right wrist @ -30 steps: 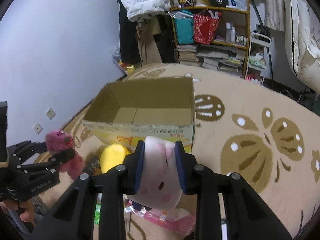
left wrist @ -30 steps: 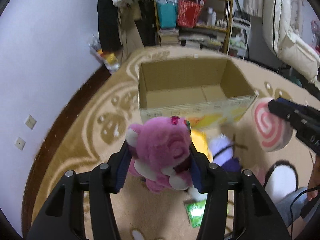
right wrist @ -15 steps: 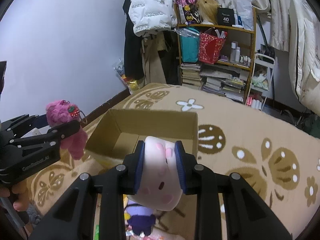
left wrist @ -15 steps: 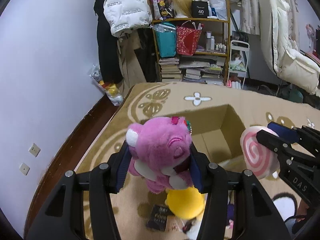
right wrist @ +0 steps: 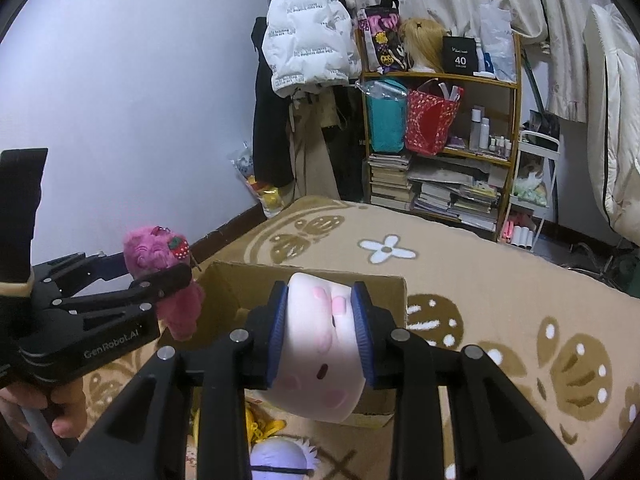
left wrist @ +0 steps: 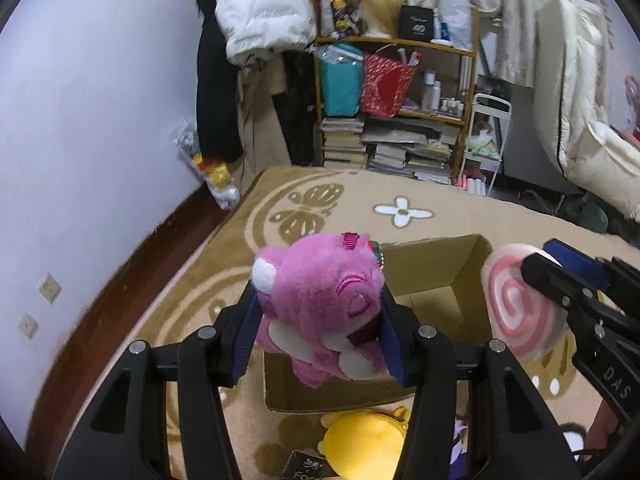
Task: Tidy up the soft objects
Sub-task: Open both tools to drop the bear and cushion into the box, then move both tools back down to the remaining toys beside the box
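My left gripper (left wrist: 319,320) is shut on a pink plush bear (left wrist: 316,288), held over the near edge of an open cardboard box (left wrist: 452,264) on the carpet. In the right wrist view the bear (right wrist: 148,252) and left gripper (right wrist: 160,276) hang at the box's left side. My right gripper (right wrist: 320,308) holds a white-and-pink plush (right wrist: 320,352) over the box's (right wrist: 248,270) near side. Its jaws are just opening, with the pads still pressing the plush. The left wrist view shows this plush's pink swirl (left wrist: 516,312) in the right gripper (left wrist: 556,264).
A yellow plush (left wrist: 364,444) and a pale purple plush (right wrist: 280,460) lie on the carpet in front of the box. A full shelf (left wrist: 396,112) and hanging coats stand at the back. A white wall runs along the left, and white bedding (left wrist: 580,120) is piled at the right.
Both grippers have carried their plush toys forward, from in front of the box to above its near edge. The floor toys have slid toward the bottom of both views.
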